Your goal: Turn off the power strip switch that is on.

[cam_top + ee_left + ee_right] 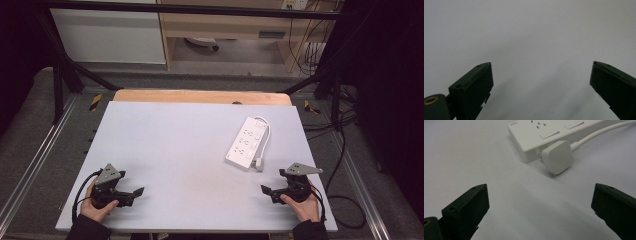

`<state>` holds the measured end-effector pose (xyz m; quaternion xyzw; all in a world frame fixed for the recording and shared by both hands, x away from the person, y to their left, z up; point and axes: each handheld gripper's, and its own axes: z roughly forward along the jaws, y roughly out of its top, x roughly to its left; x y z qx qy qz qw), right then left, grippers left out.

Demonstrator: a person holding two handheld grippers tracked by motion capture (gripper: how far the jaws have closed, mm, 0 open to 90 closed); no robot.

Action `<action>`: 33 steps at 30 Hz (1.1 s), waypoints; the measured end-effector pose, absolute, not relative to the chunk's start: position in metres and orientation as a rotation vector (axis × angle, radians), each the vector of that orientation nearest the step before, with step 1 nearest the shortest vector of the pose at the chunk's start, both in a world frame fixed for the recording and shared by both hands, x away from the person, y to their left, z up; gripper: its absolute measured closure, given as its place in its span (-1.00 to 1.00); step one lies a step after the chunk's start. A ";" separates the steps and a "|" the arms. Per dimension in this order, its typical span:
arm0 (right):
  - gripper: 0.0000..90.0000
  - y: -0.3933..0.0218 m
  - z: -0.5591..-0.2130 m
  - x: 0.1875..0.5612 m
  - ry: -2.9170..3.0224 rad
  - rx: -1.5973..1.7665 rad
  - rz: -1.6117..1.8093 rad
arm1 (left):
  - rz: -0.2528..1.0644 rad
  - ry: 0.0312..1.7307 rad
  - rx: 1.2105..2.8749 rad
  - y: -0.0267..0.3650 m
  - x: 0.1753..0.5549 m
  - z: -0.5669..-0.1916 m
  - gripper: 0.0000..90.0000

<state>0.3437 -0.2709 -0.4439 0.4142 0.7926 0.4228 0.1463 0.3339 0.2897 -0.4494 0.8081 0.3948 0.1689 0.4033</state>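
Note:
A white power strip (245, 142) lies on the pale table (175, 145) at the right, its white cable looping round to a white plug (258, 163) that rests against its near end. In the right gripper view the power strip (544, 135) and plug (557, 156) sit just ahead, slightly right of centre. My right gripper (267, 191) rests near the table's front right, below the plug, open and empty; its jaws stand wide apart (540, 202). My left gripper (135, 195) rests at the front left, open too, with bare table between its jaws (541, 82).
A wooden strip (200, 96) edges the table's far side. Black frame bars and trailing cables (340, 150) stand around the table, with grey floor beyond. A white cabinet (107, 37) and wooden furniture are at the back.

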 end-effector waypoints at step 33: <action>-0.90 -0.262 -0.430 0.356 2.254 1.192 1.225 | 0.433 1.001 2.039 0.289 0.334 -0.449 -0.90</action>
